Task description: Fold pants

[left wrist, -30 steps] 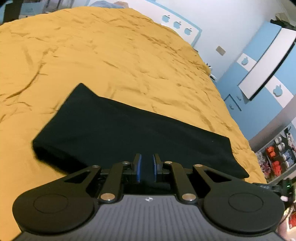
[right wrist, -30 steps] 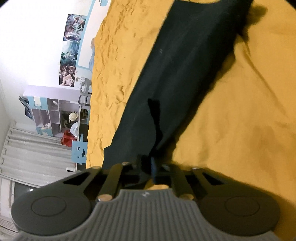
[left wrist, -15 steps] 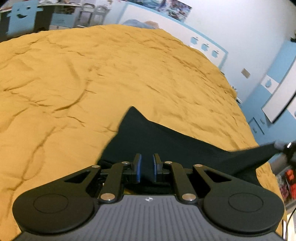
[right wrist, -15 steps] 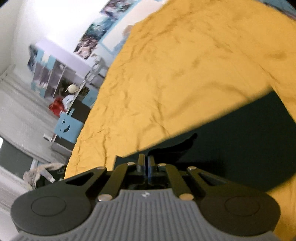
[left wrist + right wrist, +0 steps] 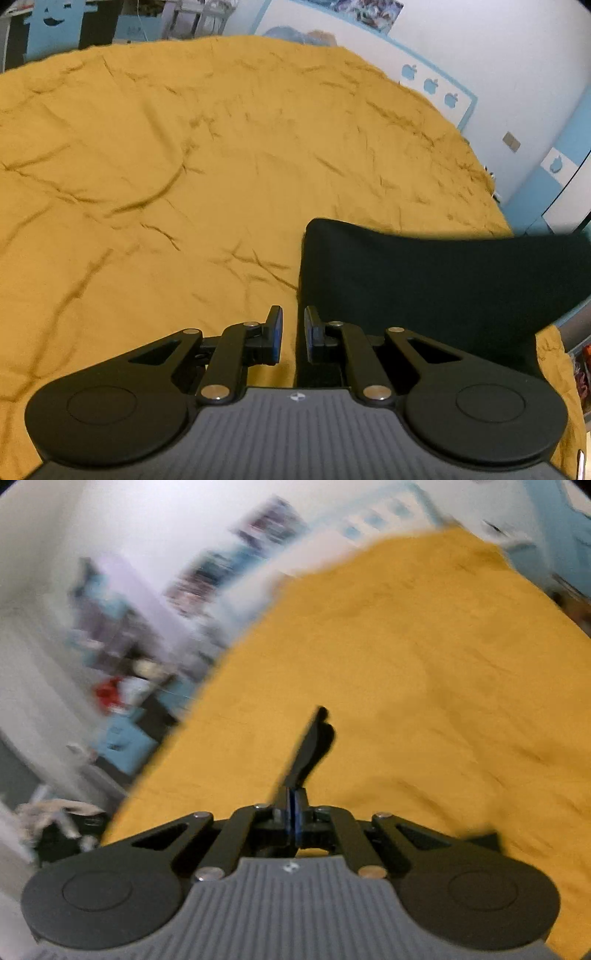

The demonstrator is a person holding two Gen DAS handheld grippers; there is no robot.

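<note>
Black pants (image 5: 424,288) hang stretched in the air at the right of the left wrist view, above a mustard-yellow bedspread (image 5: 184,166). My left gripper (image 5: 293,325) is shut on their near left edge; the cloth runs down between the narrow jaws, with yellow showing beside it. The far end of the pants runs out of the frame to the right. In the blurred right wrist view my right gripper (image 5: 295,801) is shut on the pants, and a black flap (image 5: 312,746) sticks up past the pads. A scrap of black (image 5: 484,840) shows low right.
The bed (image 5: 424,664) fills most of both views. A blue and white wardrobe (image 5: 554,166) stands at the right, and a wall with apple decals (image 5: 430,85) runs behind the bed. Cluttered shelves (image 5: 122,686) lie beyond the bed's left edge.
The right gripper rose and rolled with its end of the pants; most of the cloth left its view. In the left view the pants came off the bed and shifted right.
</note>
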